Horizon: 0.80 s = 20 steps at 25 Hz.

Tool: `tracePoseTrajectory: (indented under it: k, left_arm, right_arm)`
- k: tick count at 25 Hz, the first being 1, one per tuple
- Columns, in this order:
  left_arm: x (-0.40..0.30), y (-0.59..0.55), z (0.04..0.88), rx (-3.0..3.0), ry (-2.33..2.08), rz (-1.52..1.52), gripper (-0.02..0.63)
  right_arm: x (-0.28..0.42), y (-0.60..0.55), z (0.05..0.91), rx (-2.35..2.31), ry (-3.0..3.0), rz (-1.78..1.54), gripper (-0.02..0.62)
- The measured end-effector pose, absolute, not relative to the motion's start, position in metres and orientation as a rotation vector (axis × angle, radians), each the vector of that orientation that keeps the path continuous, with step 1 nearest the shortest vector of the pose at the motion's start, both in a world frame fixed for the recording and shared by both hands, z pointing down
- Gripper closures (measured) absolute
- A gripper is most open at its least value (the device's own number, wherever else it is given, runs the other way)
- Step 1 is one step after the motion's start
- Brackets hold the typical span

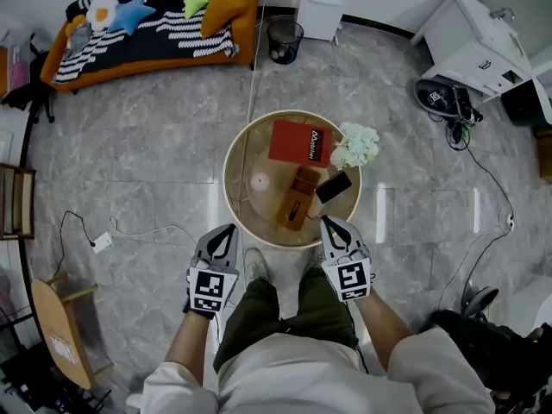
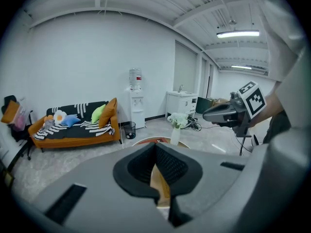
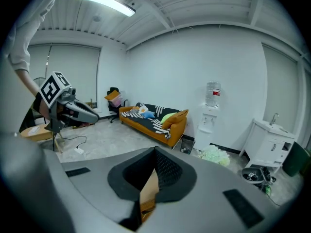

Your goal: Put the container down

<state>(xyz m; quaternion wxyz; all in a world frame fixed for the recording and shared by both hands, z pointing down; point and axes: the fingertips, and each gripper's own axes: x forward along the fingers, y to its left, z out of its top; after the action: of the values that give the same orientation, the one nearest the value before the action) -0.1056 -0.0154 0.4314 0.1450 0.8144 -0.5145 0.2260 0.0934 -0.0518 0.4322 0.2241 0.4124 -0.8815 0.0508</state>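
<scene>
A brown wooden container (image 1: pixel 296 200) stands on the round wooden table (image 1: pixel 246 210), and a black phone (image 1: pixel 333 186) rests at its right end. My left gripper (image 1: pixel 228 229) hovers at the table's near left edge, jaws together and nothing in them. My right gripper (image 1: pixel 329 223) is by the near right edge, just short of the container's near end, shut and holding nothing. In the left gripper view the fingertips (image 2: pixel 155 145) meet over the tabletop. The right gripper view shows the same: tips (image 3: pixel 155 152) closed, with wood visible below them.
On the table also lie a red book (image 1: pixel 299 142), a vase of white flowers (image 1: pixel 355 147) and a small pale round thing (image 1: pixel 260 181). An orange sofa (image 1: pixel 147 28), a waste bin (image 1: pixel 284 40), a white cabinet (image 1: pixel 470 46), floor cables (image 1: pixel 129 229) and a small side table (image 1: pixel 59 330) surround it.
</scene>
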Motion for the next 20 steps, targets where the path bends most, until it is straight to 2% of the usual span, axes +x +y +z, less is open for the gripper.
tracePoseTrajectory:
  k: [7,20]
  left_arm:
    - [-0.103,0.001,0.399,2.38,-1.483,0.635,0.598]
    - [-0.101,0.012,0.387,2.383,-1.527,0.617,0.598]
  right_arm:
    - [0.098,-0.03,0.395,1.155,-2.443,0.119,0.575]
    - [0.102,-0.014,0.392,1.155,-2.449,0.125,0.574]
